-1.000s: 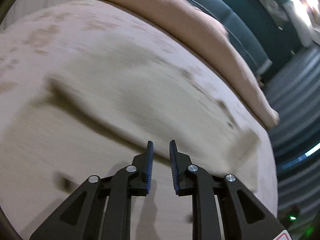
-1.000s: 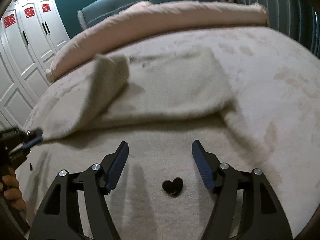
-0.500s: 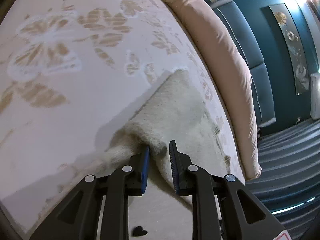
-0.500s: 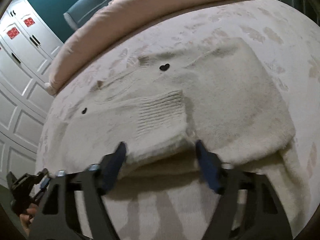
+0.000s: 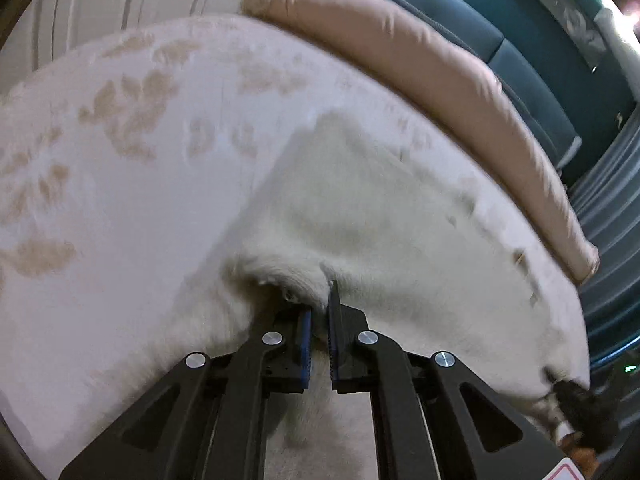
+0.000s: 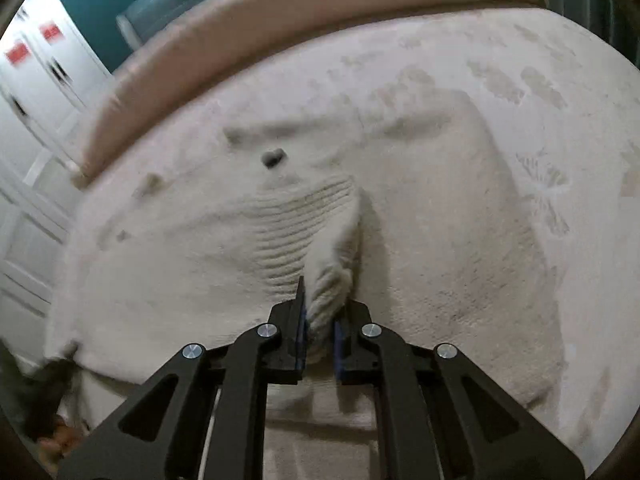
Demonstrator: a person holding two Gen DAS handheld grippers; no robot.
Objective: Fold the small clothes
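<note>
A cream fluffy knit sweater (image 6: 440, 216) with small dark heart buttons (image 6: 272, 158) lies spread on a bed. My right gripper (image 6: 320, 312) is closing its jaws, and its pads pinch a bunched ribbed cuff (image 6: 332, 276) of the sweater near its front edge. In the left wrist view the same sweater (image 5: 380, 208) covers the middle of the bed, and my left gripper (image 5: 319, 308) is shut on a fuzzy corner of its near edge. The other gripper (image 5: 580, 400) shows at the far lower right, also holding the sweater's edge.
The bed cover (image 5: 120, 200) is pale with tan flower prints. A long pink bolster (image 5: 440, 76) runs along the far side before a teal headboard (image 5: 520, 64). White wardrobe doors (image 6: 36, 92) stand at the left. A hand (image 6: 56, 436) shows at the lower left.
My right gripper went from wide open over the cuff to pinched on it. My left gripper closed tight on the sweater's corner, and its view swung toward the sweater's body.
</note>
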